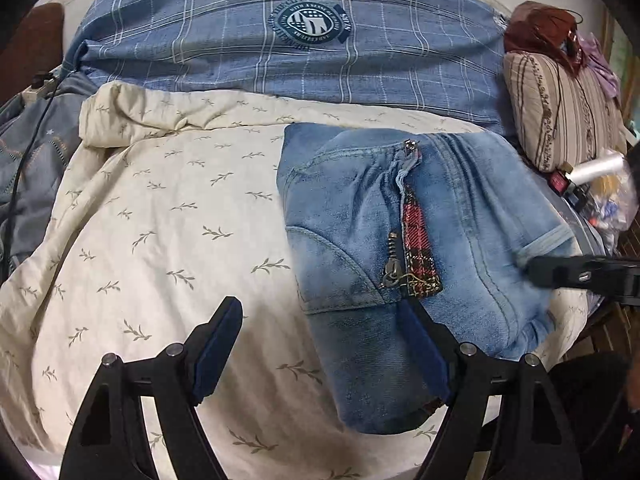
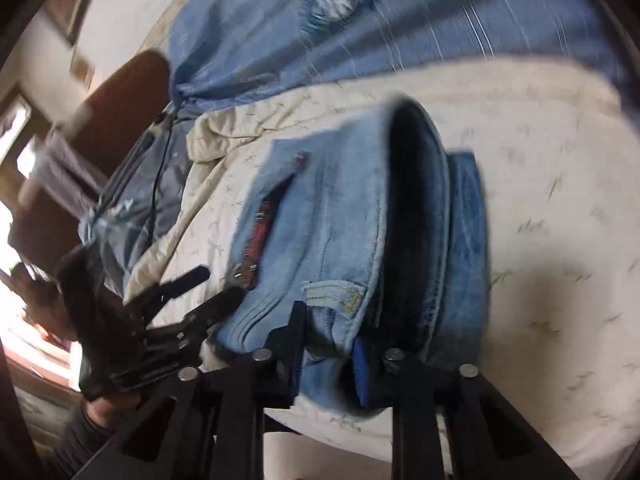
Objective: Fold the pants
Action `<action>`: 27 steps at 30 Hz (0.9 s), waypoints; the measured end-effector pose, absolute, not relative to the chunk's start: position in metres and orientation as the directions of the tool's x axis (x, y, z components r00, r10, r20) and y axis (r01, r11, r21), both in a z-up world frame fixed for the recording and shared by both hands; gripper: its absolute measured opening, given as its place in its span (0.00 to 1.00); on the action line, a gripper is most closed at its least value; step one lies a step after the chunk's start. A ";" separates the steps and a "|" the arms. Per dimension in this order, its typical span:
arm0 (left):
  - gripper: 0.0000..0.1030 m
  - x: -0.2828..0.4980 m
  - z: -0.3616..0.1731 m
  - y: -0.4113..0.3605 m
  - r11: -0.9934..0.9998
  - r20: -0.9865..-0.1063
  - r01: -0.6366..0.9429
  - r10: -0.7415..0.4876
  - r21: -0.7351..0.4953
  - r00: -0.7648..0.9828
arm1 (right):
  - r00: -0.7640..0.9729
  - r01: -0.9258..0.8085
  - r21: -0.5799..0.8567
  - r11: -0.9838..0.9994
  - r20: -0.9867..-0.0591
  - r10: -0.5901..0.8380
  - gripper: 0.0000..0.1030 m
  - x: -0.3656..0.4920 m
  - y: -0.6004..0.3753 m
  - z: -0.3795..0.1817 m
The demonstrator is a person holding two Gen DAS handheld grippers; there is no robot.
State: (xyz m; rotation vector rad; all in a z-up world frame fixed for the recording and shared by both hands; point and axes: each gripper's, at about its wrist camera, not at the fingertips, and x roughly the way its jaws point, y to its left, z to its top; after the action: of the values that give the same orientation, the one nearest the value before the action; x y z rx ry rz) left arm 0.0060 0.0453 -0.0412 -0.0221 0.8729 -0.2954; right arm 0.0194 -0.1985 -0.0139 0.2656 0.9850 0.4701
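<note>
The light blue denim pants lie folded into a thick bundle on the cream leaf-print quilt, open zipper and red plaid lining up. My left gripper is open and empty, its right finger resting over the bundle's near edge. In the right wrist view, which is blurred, my right gripper is closed on the waistband of the pants near a belt loop, lifting that edge. The left gripper shows there at left. The right gripper's tip enters the left view from the right.
A blue plaid duvet lies behind the quilt. A striped pillow with reddish cloth and small clutter sits at right. A grey-blue cloth and a black cable lie at left. A dark headboard stands beyond.
</note>
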 end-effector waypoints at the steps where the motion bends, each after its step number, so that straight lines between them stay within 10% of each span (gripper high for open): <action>1: 0.79 0.005 -0.040 0.045 0.955 -0.748 0.255 -0.278 -0.150 0.602 | 0.492 -0.258 0.380 0.888 -0.740 0.459 0.18 0.012 -0.197 -0.006; 7: 0.79 -0.004 -0.008 0.042 0.951 -0.673 0.278 -0.293 -0.133 0.679 | 0.430 -0.143 0.388 0.911 -0.804 0.410 0.23 0.026 -0.213 -0.062; 10: 0.78 0.008 -0.039 0.007 0.931 -0.802 0.362 -0.189 0.036 0.567 | 0.431 -0.120 0.461 0.879 -0.773 0.464 0.27 0.029 -0.223 -0.064; 16: 0.78 0.007 -0.043 0.006 0.942 -0.786 0.335 -0.185 0.030 0.590 | 0.464 -0.127 0.416 0.900 -0.777 0.425 0.37 0.022 -0.237 -0.027; 23: 0.78 0.013 -0.048 0.009 0.939 -0.790 0.343 -0.209 0.003 0.577 | 0.473 -0.237 0.608 0.758 -0.609 0.637 0.57 0.065 -0.217 0.028; 27: 0.78 0.014 -0.042 0.019 0.931 -0.778 0.356 -0.282 -0.080 0.561 | 0.300 -0.067 0.570 0.819 -0.771 0.562 0.49 0.131 -0.206 -0.046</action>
State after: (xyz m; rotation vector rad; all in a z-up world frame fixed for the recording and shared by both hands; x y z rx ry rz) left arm 0.0139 0.0188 -0.0423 0.0892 0.8996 -0.3760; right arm 0.1305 -0.2061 -0.0461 0.4819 1.2033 0.4390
